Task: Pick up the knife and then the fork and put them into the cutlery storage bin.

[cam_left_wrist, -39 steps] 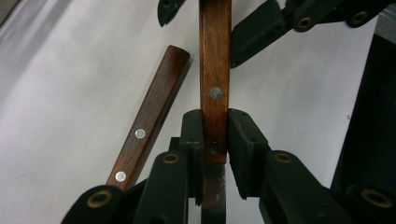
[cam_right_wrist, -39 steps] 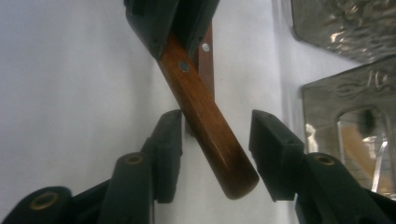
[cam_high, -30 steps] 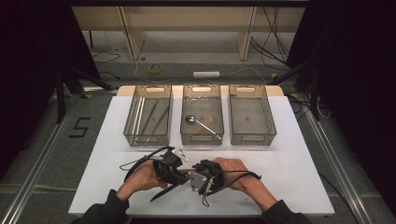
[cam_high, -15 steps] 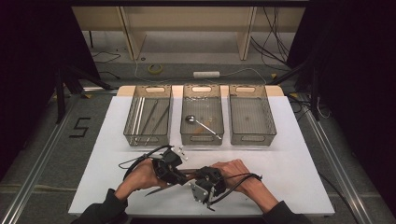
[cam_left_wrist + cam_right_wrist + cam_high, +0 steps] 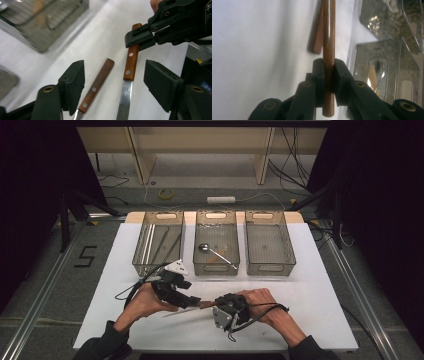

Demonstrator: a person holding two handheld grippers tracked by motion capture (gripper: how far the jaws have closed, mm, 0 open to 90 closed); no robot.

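The right hand-held gripper [image 5: 140, 40] clamps one knife's [image 5: 131, 62] wooden handle. The left hand-held gripper [image 5: 113, 82] stands wide around it. Neither knife is binned yet; the second knife [image 5: 97, 85] lies on the worktop [image 5: 310, 285].

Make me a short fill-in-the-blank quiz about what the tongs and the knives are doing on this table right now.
1. The right tongs are shut on a knife by its wooden ____.
2. The left tongs are ____, one jaw on each side of the two knives.
3. The second knife lies on the ____ table.
4. A spoon lies in the ____ of three baskets.

Missing words: handle; open; white; middle
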